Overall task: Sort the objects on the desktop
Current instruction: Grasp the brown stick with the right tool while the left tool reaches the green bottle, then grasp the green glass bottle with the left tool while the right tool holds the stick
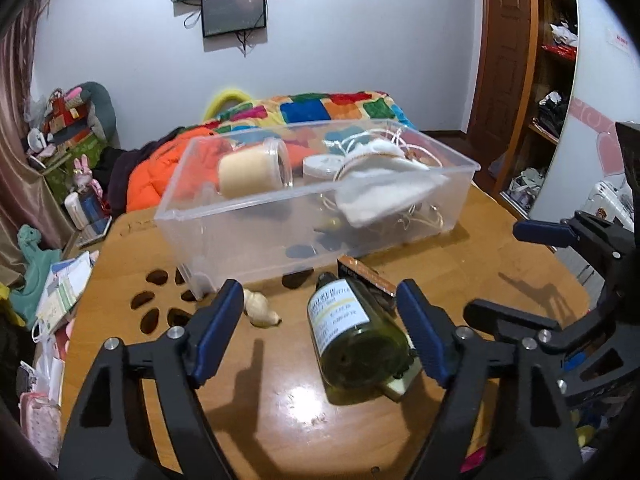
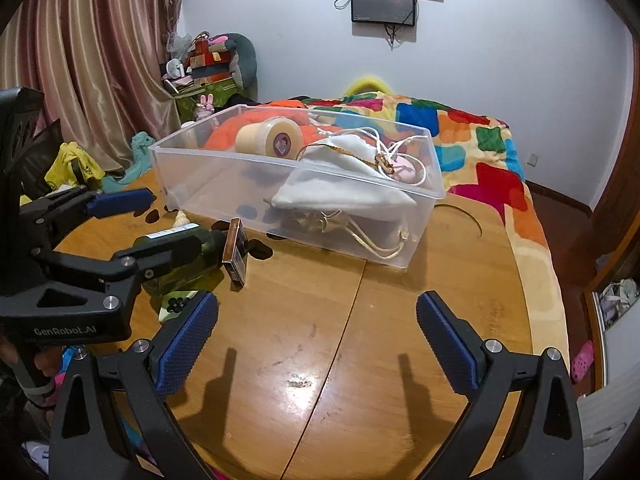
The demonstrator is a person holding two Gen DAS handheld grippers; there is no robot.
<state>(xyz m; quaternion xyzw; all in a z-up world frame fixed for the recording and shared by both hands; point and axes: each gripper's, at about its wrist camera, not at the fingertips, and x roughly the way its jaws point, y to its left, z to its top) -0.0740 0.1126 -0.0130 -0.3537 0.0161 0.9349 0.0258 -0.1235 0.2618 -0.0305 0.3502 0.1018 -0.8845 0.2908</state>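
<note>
A green glass bottle point(image 1: 352, 344) with a white label lies on its side on the wooden table point(image 1: 280, 420). My left gripper point(image 1: 320, 334) straddles it, open. The right pad point(image 1: 420, 336) is close against the bottle; the left pad point(image 1: 220, 332) stands well clear of it. A brown pack point(image 1: 364, 276) lies just beyond the bottle's neck and a pale shell point(image 1: 260, 308) to its left. A small cream piece point(image 1: 400, 386) pokes out from under the bottle. My right gripper point(image 2: 318, 344) hovers open over bare table with nothing between its fingers.
A clear plastic bin point(image 2: 224, 184) stands behind on the table, holding a cream jar point(image 2: 268, 138), a white drawstring pouch point(image 2: 340, 168) and other small things. The bed with a patchwork blanket point(image 2: 480, 148) lies beyond the table. Clutter lines the left side.
</note>
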